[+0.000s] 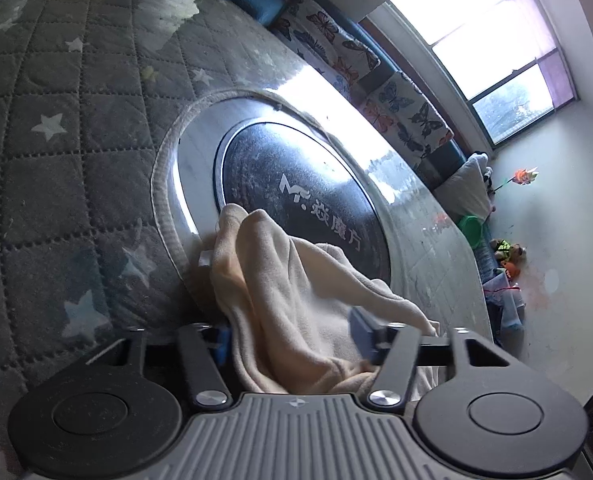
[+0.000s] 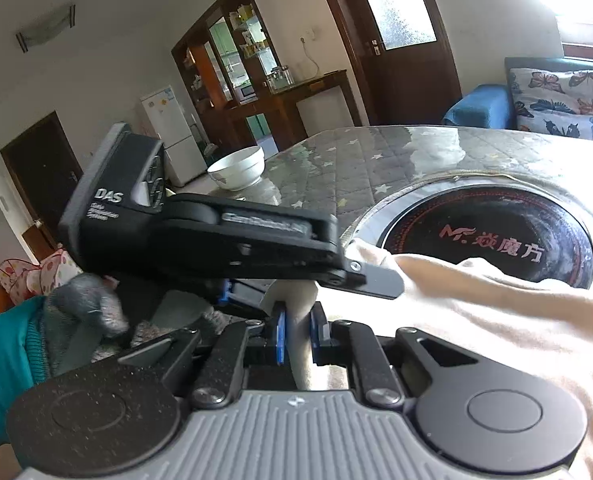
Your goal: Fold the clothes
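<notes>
Right gripper (image 2: 296,334): jaws clamped on a narrow fold of the cream garment (image 2: 476,312), blue pads pressing it from both sides. Left gripper (image 1: 292,336): jaws stand apart with cloth bunched between them; the far pad shows blur, and whether they bear on the fabric cannot be told.

Table (image 1: 56,160): covered by a grey quilted star-print cloth under a glossy clear sheet. It carries everything. Its far edge runs along a sofa with butterfly-print cushions (image 1: 336,44).

Induction hob (image 1: 296,196): a round black plate set in a metal ring, sunk in the table's middle.

Cream garment: draped over the near rim of the hob and spreading toward the near edge of the table, rumpled, not yet flat. Both grippers meet at one bunched portion, probably to share a hem or corner before drawing it out.

White bowl (image 2: 236,168): near a far corner, well apart from the cloth.

Open room: the quilted area left of the hob is free for spreading. The hob rim may snag fabric.
</notes>
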{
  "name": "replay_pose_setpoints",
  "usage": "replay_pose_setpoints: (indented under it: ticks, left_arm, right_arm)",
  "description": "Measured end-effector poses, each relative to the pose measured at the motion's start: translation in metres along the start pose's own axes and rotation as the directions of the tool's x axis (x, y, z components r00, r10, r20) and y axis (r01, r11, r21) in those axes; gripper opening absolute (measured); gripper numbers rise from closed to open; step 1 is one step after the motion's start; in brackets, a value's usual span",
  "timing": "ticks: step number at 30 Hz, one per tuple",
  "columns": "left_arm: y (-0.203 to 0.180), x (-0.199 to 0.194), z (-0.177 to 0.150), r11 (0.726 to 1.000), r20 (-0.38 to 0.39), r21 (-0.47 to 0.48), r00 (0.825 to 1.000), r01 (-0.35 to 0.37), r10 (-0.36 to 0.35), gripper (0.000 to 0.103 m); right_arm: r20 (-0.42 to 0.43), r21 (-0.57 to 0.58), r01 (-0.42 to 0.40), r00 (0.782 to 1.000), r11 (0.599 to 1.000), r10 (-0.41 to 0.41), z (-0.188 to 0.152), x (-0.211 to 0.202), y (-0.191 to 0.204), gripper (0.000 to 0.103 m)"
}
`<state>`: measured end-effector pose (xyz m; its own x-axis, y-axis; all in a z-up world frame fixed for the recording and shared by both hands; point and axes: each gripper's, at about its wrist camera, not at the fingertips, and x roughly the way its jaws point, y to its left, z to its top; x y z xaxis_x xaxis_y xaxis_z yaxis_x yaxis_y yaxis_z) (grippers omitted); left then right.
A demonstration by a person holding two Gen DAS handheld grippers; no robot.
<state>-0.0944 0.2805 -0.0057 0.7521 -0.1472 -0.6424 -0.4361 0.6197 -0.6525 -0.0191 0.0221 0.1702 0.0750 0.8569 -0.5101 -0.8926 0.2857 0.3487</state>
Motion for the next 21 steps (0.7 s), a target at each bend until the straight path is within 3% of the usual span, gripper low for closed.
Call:
replay_pose_setpoints:
  ticks: [2, 8, 12, 21]
  left_arm:
    - [-0.003, 0.002, -0.001, 1.0, 0.002, 0.016, 1.0, -0.021, 0.021, 0.041]
    - [-0.009, 0.004, -0.005, 0.996, 0.013, 0.064, 0.998, -0.068, 0.068, 0.028]
    - [-0.013, 0.004, -0.008, 0.99, 0.027, 0.106, 0.995, -0.098, 0.096, 0.024]
    - [-0.017, 0.003, -0.012, 0.982, 0.044, 0.145, 0.992, -0.124, 0.119, 0.022]
  right_arm:
    - [-0.006, 0.002, -0.003, 1.0, 1.0, 0.003, 0.0, 0.0, -0.001, 0.011]
    - [-0.021, -0.009, -0.006, 1.0, 1.0, 0.006, -0.002, 0.004, 0.0, 0.011]
    - [-0.024, -0.016, 0.006, 1.0, 1.0, -0.006, -0.003, 0.005, 0.0, 0.012]
    - [-0.011, -0.046, 0.098, 0.995, 0.994, -0.098, -0.009, -0.023, -0.009, 0.027]
